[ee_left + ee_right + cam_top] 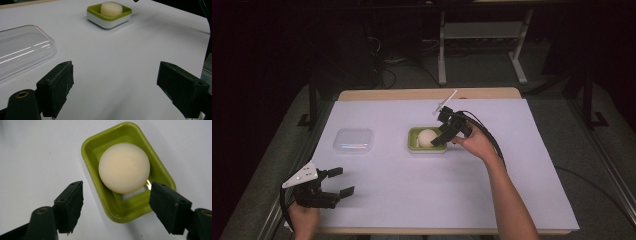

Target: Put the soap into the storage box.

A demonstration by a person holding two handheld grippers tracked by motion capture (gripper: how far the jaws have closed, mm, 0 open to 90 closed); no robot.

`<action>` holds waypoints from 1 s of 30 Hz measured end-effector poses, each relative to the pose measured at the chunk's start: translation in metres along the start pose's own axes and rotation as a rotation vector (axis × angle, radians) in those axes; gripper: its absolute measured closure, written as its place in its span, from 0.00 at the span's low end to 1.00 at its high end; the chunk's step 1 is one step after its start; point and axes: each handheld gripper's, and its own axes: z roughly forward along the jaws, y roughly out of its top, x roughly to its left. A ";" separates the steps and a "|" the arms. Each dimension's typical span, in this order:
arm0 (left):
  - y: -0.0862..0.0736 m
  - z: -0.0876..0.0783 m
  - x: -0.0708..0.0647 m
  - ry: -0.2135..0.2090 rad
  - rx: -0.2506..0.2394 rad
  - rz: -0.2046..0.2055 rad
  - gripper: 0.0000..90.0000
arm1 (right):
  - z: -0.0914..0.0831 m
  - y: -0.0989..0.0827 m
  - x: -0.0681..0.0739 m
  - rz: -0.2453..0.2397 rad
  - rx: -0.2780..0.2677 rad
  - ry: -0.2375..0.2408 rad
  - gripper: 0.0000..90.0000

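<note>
Bench [377,180] under white paper, scanned left to right. Left gripper [334,182] sat at the near left corner, fingers [56,85] spread wide with nothing between them, idle above bare paper. Clear plastic lid [353,140] lay flat farther back on the left, apart from everything; in the left gripper view it sat just ahead and to the left of that gripper's fingers.

Green tray [413,144] stood mid-bench, holding a cream round soap [427,137] that rested on a small white insert [132,194]. Right gripper [443,135] hovered at the tray's right edge, tilted down toward it. Its fingers [71,202] were parted and pressed on nothing. In the right gripper view the soap lay just beyond the fingertips and roughly centred between them, the tray's near corner falling within the gap; no contact visible.

Progress, as a judgement: soap looked seated in the tray, so the placing part seemed done, or else a pick-up was about to begin; pictures could not settle which. Lid was not on the tray, so covering, if intended, was left. Left gripper was nearest the lid for that.
</note>
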 end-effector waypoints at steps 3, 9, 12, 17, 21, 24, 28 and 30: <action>0.000 0.000 0.000 -0.001 0.002 -0.002 0.15 | -0.003 -0.005 0.001 0.000 -0.015 -0.003 0.29; 0.000 0.001 -0.001 -0.002 0.003 0.000 0.15 | -0.007 -0.013 0.001 0.021 -0.042 0.004 0.29; 0.000 0.001 0.000 -0.002 0.006 0.004 0.15 | -0.009 -0.017 0.002 0.025 -0.036 0.006 0.29; 0.000 0.001 -0.001 0.001 0.005 0.006 0.15 | -0.011 -0.022 0.005 0.027 -0.052 0.006 0.29; 0.000 0.001 -0.001 0.000 0.005 0.008 0.15 | -0.012 -0.027 0.008 0.026 -0.059 0.012 0.29; 0.000 0.002 -0.001 -0.002 0.007 0.006 0.15 | -0.012 -0.030 0.009 0.024 -0.064 0.016 0.29; 0.000 0.002 -0.001 -0.003 0.013 0.010 0.15 | -0.016 -0.035 0.012 0.025 -0.076 0.020 0.29; 0.000 0.002 -0.001 -0.002 0.013 0.015 0.15 | -0.017 -0.038 0.013 0.023 -0.084 0.022 0.29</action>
